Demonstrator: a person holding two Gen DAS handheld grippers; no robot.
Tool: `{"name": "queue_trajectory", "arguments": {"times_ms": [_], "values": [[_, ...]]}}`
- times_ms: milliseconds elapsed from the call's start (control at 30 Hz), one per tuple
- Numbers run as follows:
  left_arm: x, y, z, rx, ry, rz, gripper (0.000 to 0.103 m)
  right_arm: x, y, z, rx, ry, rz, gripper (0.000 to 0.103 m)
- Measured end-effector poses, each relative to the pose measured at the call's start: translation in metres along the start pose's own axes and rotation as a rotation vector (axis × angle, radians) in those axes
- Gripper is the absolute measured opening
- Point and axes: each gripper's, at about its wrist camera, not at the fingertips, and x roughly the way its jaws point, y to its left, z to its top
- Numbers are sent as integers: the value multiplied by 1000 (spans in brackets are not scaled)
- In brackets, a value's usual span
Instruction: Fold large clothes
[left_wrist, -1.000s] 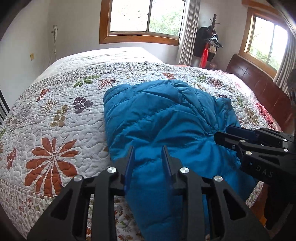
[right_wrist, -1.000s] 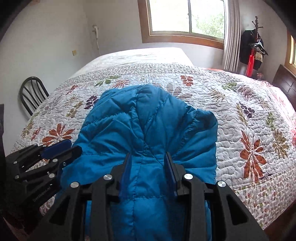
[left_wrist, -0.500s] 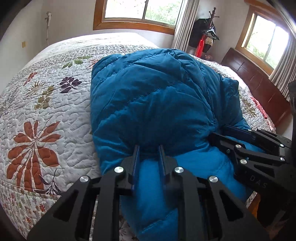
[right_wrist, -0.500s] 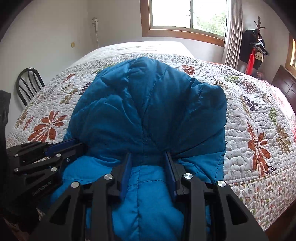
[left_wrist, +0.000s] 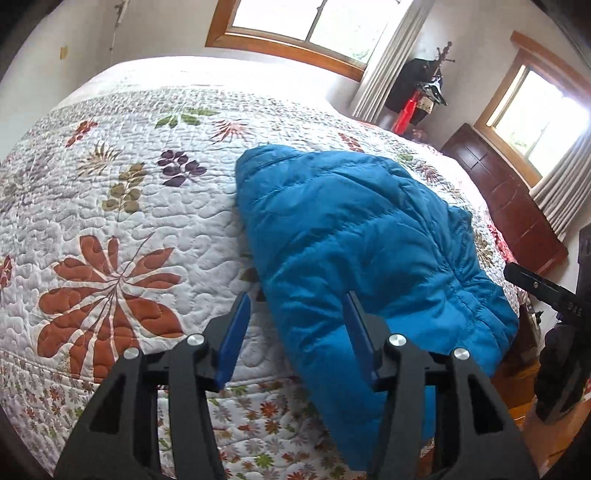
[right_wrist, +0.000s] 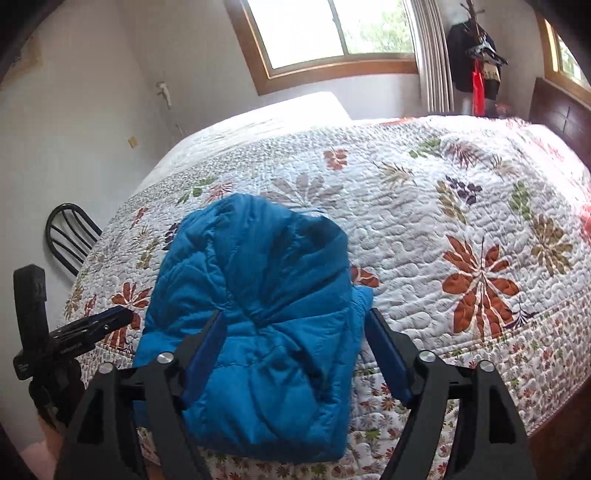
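Note:
A blue puffer jacket (left_wrist: 362, 236) lies folded on the floral quilt (left_wrist: 110, 221), its near end hanging over the bed's front edge. My left gripper (left_wrist: 297, 325) is opening; its right finger is over the jacket's left edge, its left finger over bare quilt, and no pad presses. In the right wrist view the jacket (right_wrist: 258, 295) sits between the spread, opening jaws of my right gripper (right_wrist: 295, 332) without being squeezed. Each gripper shows at the edge of the other's view: the right gripper (left_wrist: 543, 288) and the left gripper (right_wrist: 110, 317).
The quilt (right_wrist: 461, 221) covers a wide bed. A dark wooden headboard (left_wrist: 517, 214) is on the right, a coat rack (left_wrist: 424, 92) stands in the corner, and a black chair (right_wrist: 70, 236) is by the left wall. Wooden floor shows below the bed's edge.
Both grippers were shut on the jacket's near end and pushed it up over itself. Now both have let go, opened and drawn back, and the jacket lies folded on the bed.

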Motion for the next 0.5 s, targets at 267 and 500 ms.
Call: {"name": "queue_trajectory", "arguments": {"times_ms": [267, 500], "values": [[44, 26, -3, -91, 141, -205, 68, 63, -48, -23, 197, 204, 260, 87], [69, 31, -2, -129, 175, -326, 74, 93, -73, -49, 328, 207, 447, 93]]}}
